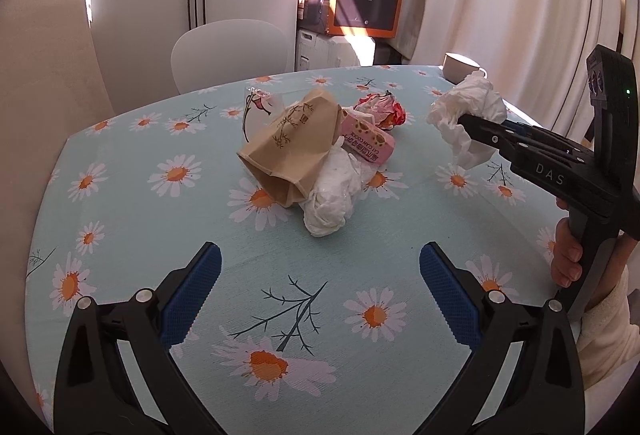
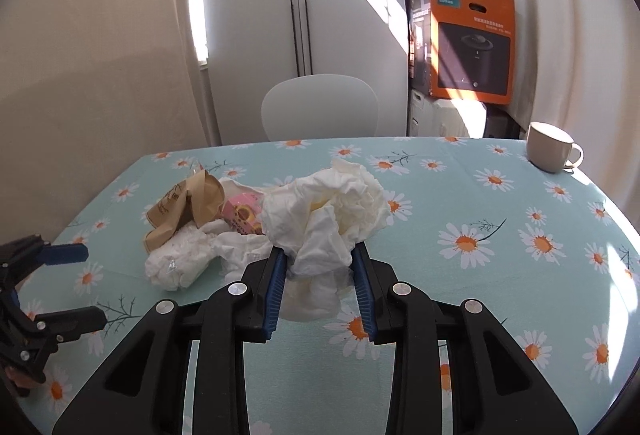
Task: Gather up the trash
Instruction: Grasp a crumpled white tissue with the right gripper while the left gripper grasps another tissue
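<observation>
White crumpled tissue (image 2: 326, 211), light, soft and easily crushed, hangs above the tabletop (image 2: 500, 275) right of the trash pile (image 1: 316, 155), clamped mid-wad in the right hand-held gripper (image 2: 320, 267), while the left hand-held gripper (image 1: 320, 275) stands apart.

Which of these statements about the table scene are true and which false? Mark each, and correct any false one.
1. The right gripper is shut on a crumpled tissue. True.
2. The left gripper holds the paper bag. False: it is open and holds nothing.
3. A mug stands near the table's far edge. True.
4. The pink box lies apart from the other trash. False: it lies in the pile against the bag.
</observation>
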The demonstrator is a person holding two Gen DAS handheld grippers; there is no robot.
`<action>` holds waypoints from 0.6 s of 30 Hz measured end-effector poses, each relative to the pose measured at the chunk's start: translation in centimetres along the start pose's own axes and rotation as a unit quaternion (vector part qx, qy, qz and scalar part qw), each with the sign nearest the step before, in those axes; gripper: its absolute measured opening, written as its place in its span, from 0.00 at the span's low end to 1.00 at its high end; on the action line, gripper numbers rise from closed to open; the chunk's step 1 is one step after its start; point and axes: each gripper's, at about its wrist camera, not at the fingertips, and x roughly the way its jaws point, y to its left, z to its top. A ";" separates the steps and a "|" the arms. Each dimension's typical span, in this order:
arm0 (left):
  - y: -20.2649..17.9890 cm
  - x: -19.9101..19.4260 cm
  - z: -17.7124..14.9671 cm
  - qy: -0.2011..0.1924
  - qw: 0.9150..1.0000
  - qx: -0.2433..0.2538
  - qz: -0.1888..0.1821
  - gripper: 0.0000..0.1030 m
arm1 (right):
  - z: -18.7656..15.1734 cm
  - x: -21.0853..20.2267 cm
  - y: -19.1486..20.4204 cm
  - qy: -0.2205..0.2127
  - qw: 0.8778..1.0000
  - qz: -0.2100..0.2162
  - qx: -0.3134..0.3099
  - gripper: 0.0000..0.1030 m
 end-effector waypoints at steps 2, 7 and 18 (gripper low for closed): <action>-0.1 0.5 0.2 0.006 1.000 -0.006 -0.001 0.94 | -0.1 -0.4 0.3 -0.007 1.000 -0.002 -0.007 0.30; -0.4 2.0 0.6 0.017 1.000 -0.014 0.006 0.94 | -0.4 -0.9 0.9 -0.013 1.000 0.000 -0.023 0.31; -1.7 5.2 2.1 0.038 0.999 0.003 0.010 0.74 | -0.3 -0.6 0.7 -0.006 1.000 -0.006 -0.015 0.32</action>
